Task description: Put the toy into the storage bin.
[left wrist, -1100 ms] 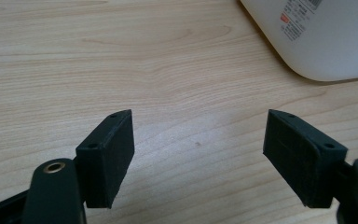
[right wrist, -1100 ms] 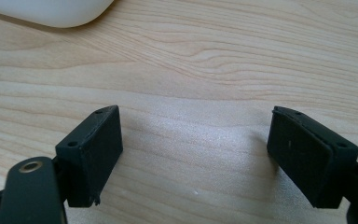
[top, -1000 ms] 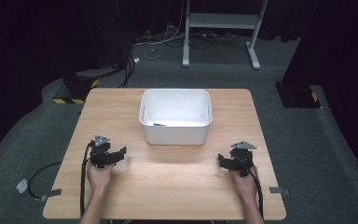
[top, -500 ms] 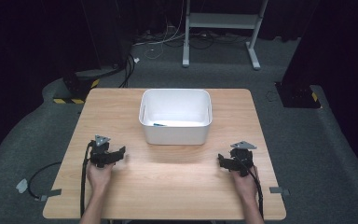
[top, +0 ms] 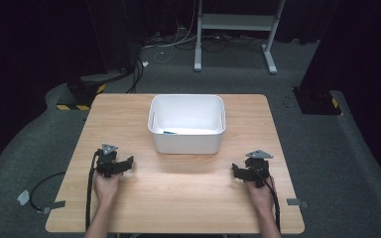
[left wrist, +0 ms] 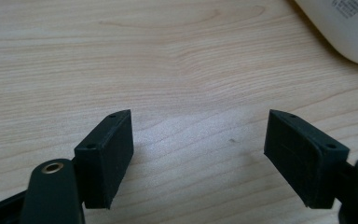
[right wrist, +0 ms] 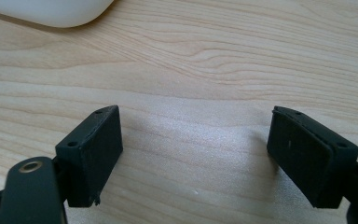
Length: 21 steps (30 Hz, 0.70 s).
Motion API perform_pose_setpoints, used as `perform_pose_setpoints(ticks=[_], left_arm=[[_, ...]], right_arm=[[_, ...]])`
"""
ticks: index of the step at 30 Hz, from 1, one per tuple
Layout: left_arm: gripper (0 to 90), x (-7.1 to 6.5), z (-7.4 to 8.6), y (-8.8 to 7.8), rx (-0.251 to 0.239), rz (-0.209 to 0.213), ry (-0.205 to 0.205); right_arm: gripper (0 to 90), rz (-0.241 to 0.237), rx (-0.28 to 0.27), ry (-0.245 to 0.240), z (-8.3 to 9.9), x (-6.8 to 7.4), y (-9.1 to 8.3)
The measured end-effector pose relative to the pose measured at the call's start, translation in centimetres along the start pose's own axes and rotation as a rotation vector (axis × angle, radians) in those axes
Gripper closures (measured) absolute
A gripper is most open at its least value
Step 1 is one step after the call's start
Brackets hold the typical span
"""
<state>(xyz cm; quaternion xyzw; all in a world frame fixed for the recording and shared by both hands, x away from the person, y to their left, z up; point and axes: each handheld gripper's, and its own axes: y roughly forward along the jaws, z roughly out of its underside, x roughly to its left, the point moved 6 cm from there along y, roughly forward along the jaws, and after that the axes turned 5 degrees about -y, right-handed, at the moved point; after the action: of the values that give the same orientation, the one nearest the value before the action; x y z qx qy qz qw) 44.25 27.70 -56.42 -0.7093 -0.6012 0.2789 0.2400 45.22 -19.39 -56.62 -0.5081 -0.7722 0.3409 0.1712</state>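
Left gripper (top: 124,163), black 2-jaw unit held in the person's left hand (top: 106,184), sat low over the light wooden tabletop (top: 188,198) near its left front; its jaws had just been opening a little and stood apart with bare wood between them. The white rectangular plastic tub (top: 187,141) stood mid-table, between and beyond both grippers, with a small blue item (top: 169,132) inside, too small to identify. Right gripper (top: 236,171), in the right hand (top: 261,194), rested near the right front, jaws likewise apart, gripping nothing.
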Motion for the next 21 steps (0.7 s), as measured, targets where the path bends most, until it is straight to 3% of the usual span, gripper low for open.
perform_pose_setpoints(ticks=[7,21], left_arm=[[24.6,0.02,0.21,0.29,-0.009,-0.042,0.024],[21.7,-0.10,0.28,0.26,-0.004,-0.039,0.022]], right_arm=[[18.0,-0.001,-0.001,0.000,0.00,0.01,0.00],[18.0,-0.001,-0.001,0.000,0.00,0.01,0.01]])
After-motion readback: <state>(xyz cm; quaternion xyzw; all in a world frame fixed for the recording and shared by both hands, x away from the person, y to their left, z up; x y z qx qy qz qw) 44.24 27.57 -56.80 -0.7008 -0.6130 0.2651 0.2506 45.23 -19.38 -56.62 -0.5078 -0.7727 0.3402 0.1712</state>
